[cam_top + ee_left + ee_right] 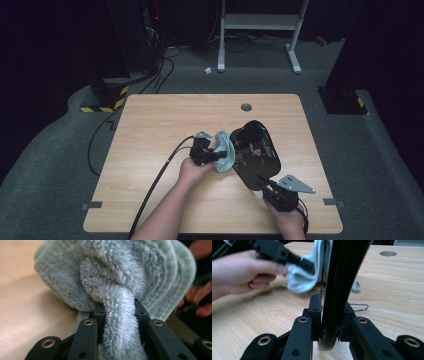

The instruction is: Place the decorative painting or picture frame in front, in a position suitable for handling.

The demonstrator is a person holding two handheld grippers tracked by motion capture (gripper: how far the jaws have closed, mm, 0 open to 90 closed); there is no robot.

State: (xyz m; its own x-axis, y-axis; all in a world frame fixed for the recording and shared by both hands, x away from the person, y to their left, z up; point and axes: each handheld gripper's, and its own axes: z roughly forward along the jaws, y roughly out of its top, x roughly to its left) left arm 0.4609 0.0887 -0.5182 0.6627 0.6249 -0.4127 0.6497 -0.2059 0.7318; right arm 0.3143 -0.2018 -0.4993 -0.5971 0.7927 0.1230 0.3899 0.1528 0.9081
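A glossy black plate (257, 155) stands tilted on its edge right of the table's middle. My right gripper (265, 184) is shut on its near rim; in the right gripper view the rim (339, 277) rises between the two jaws of my right gripper (330, 307). A fluffy pale blue-green cloth (225, 150) is bunched against the plate's left face. My left gripper (220, 156) is shut on it, and a twisted fold of the cloth (117, 277) runs between the jaws of my left gripper (117, 308). The right gripper view shows the cloth (299, 280) pressed to the plate.
The wooden table (150, 125) has a round cable hole (246, 107) at its far middle. A thin wire clip (359, 307) lies on the wood just behind the plate. A white desk frame (260, 22) and dark stands with cables are on the floor beyond.
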